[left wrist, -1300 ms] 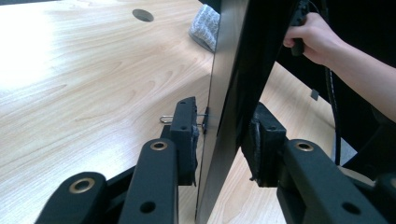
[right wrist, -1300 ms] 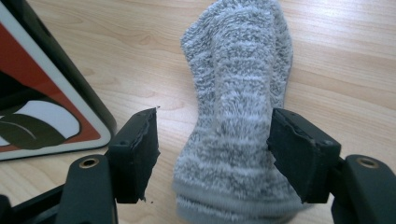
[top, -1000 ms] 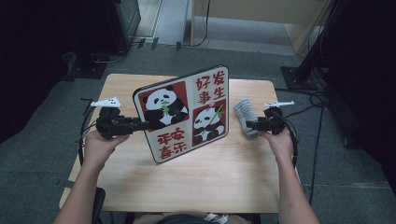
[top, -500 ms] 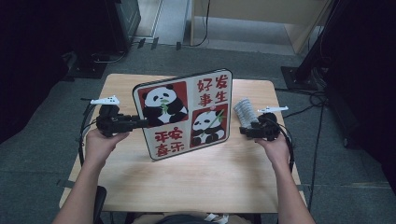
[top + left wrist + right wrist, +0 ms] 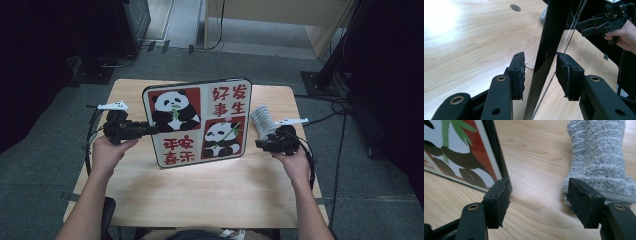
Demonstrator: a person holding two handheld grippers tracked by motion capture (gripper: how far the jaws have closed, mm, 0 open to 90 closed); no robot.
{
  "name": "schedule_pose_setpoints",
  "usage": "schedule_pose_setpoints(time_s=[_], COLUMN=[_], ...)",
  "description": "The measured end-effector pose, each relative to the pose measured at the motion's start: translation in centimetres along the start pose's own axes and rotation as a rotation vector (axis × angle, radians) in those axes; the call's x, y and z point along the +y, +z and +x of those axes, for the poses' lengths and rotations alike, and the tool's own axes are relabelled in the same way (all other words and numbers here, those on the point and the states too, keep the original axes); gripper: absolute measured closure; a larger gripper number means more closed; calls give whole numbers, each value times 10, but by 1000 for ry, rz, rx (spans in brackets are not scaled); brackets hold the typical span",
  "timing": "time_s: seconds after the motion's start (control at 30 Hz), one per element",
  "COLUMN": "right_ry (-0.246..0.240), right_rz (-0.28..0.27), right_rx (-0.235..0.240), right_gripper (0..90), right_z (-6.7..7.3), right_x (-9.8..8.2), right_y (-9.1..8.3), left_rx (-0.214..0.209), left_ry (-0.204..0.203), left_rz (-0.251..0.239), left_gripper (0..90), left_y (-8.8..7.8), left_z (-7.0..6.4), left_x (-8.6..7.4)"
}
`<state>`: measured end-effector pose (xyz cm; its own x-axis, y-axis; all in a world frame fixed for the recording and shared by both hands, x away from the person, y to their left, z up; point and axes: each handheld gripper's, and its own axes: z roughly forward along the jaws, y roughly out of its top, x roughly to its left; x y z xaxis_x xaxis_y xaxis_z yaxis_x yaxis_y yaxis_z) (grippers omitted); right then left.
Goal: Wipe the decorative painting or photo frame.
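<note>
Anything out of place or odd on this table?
The panda picture frame stands on its lower edge, leaning, with the left gripper astride its side edge; the jaws have just been opening and the pads look clear of it. A grey cloth lies crumpled near the right gripper.

A light wooden table (image 5: 200,195) stands on grey carpeted floor (image 5: 45,165). Dark equipment stands (image 5: 345,55) flank it, black cables (image 5: 345,107) trail across the floor, and a pale wooden cabinet (image 5: 280,20) sits beyond. Bright light glares off the tabletop.
</note>
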<state>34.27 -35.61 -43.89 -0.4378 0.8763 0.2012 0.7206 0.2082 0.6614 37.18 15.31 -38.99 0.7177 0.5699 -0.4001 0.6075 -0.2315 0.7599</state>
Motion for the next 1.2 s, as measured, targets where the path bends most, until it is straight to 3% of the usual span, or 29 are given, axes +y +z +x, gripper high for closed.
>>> schedule_pose_setpoints(time_s=[0.57, 0.77, 0.93, 1.1, 1.2], right_ry=[-2, 12, 3, 13, 14], right_rz=[-10, -10, -9, -19, -15], right_rx=[-18, -10, -11, -17, -19], right_gripper=[345, 346, 346, 346, 346], right_z=[-6, -10, -11, -14, -15], right_x=[1, 1, 0, 0, -1], right_y=[-1, 4, 4, 1, 1], left_rx=[20, 6, -7, 25, 39], left_ry=[-7, -6, -4, -13, -43], left_rz=[4, 5, 8, 9, -6], left_gripper=[581, 564, 515, 481, 454], left_y=[2, -2, -9, -24, -33], left_z=[4, 3, 7, 17, 27], left_x=[0, 0, -2, -8, -12])
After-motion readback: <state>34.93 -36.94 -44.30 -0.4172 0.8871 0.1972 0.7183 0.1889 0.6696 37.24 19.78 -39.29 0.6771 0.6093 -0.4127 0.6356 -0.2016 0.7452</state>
